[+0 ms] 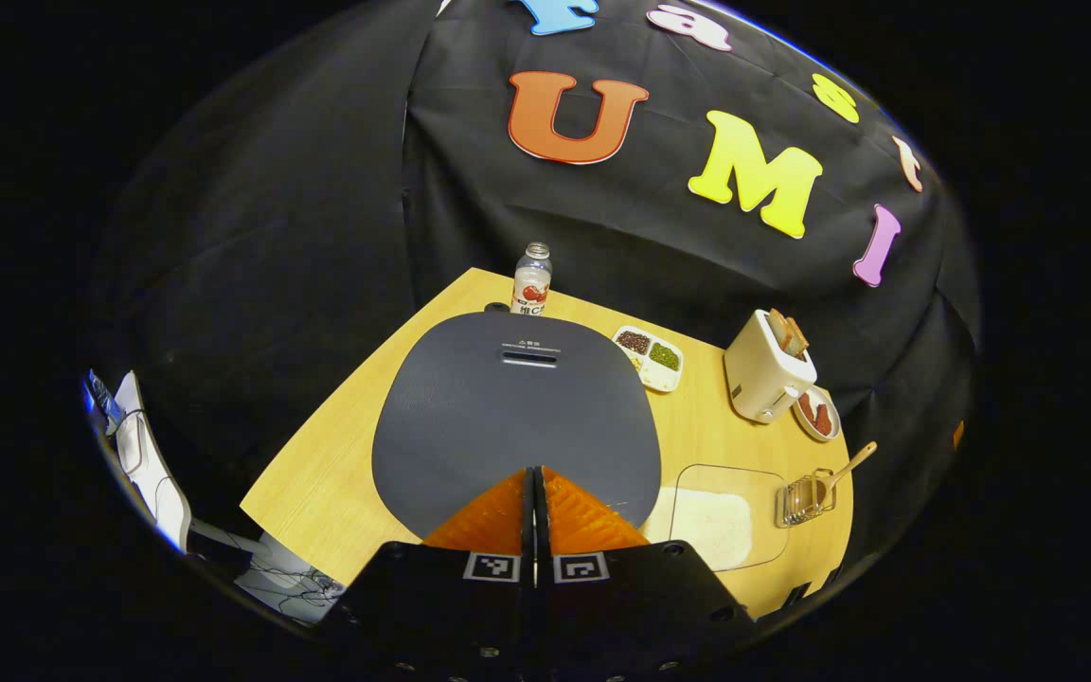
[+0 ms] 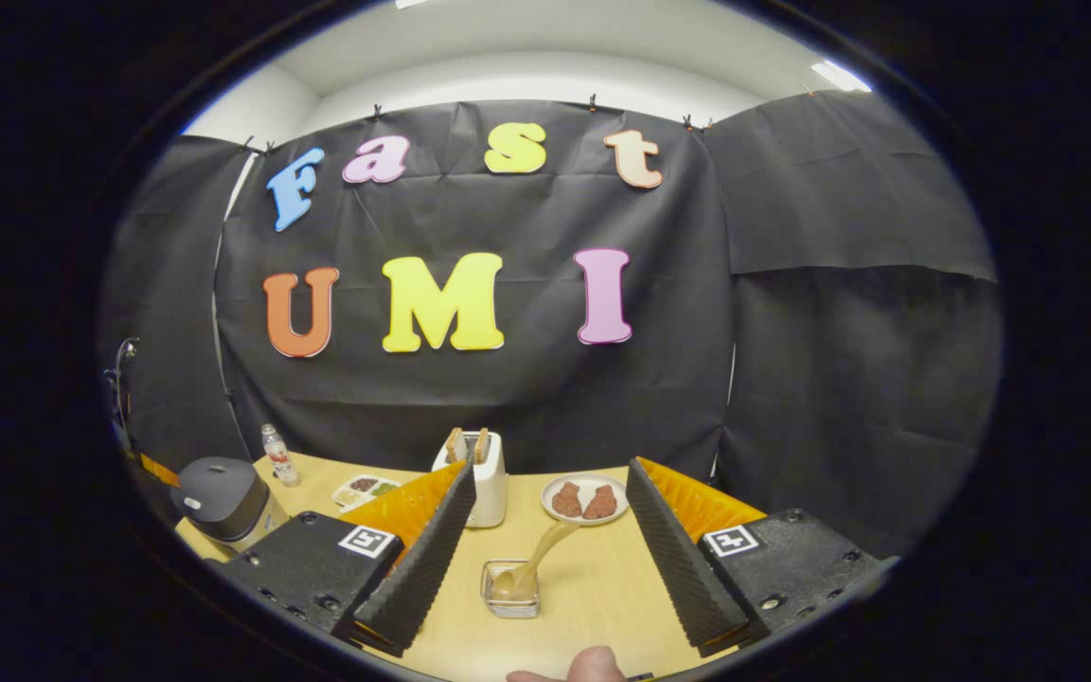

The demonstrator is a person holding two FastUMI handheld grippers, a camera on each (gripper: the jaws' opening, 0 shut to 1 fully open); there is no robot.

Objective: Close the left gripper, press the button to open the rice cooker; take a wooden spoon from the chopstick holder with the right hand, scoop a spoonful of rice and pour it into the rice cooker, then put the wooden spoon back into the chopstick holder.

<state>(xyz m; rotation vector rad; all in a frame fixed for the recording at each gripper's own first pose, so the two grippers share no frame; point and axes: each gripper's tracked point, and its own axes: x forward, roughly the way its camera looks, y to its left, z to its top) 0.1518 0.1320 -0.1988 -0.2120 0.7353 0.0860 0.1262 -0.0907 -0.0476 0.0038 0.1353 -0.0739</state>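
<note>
Over on the left, the left gripper [image 1: 534,511] hangs just above the rice cooker [image 1: 515,417], fingers pressed together into one blunt tip, which looks ready to poke the lid's button [image 1: 528,358]; lid's shut. Just right of the cooker lies the rice [image 1: 711,526] in its clear tray. Further right, the right gripper [image 2: 545,549] spreads wide, framing the wooden spoon [image 2: 531,566] leaning in the chopstick holder [image 2: 510,595], handle tilted up for grabbing.

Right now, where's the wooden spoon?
In the right gripper view, the wooden spoon stands bowl-down in the chopstick holder between the open right gripper fingers, in front of the toaster and plate.
</note>
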